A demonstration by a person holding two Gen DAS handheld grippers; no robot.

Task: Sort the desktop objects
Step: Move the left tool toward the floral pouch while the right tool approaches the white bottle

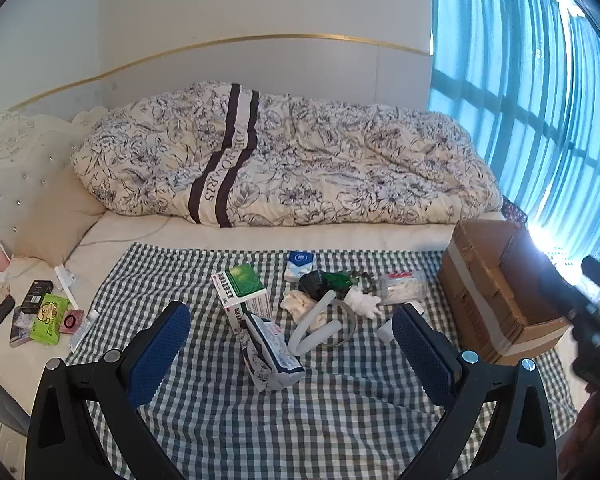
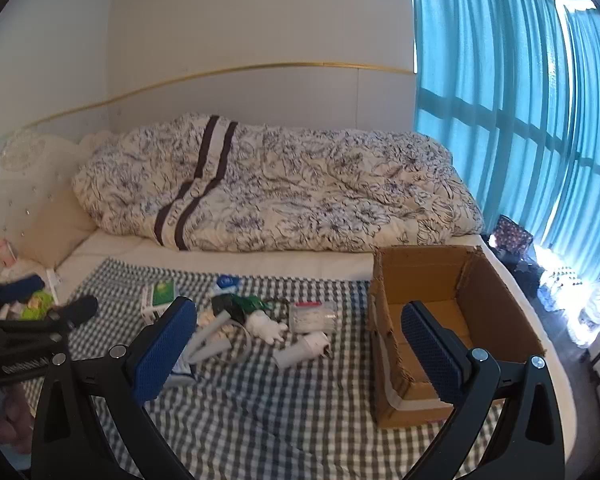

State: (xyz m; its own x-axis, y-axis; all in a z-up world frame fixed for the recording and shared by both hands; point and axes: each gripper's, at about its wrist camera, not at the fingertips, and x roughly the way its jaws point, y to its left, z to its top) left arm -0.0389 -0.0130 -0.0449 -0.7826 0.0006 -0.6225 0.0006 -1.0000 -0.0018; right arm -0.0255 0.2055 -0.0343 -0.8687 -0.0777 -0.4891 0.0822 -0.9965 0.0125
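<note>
Both my grippers hover wide and empty over the bed.
Left gripper (image 1: 292, 344) faces the clutter; right gripper (image 2: 300, 340) nears the cardboard box (image 2: 496, 312).

The left gripper (image 1: 292, 350) has two black arms that curve up from the bottom of the frame. Each arm ends in a flat blue pad (image 1: 160, 350) with a bumpy grid on it. Round silver screws (image 1: 112, 356) sit on the arms near the pads. The right gripper (image 2: 300, 350) looks just the same (blue pads (image 2: 164, 346), black arms, silver screws (image 2: 478, 354)). At the left edge of the right view, white letters show on the other tool's black body, too blurry to read.
</note>
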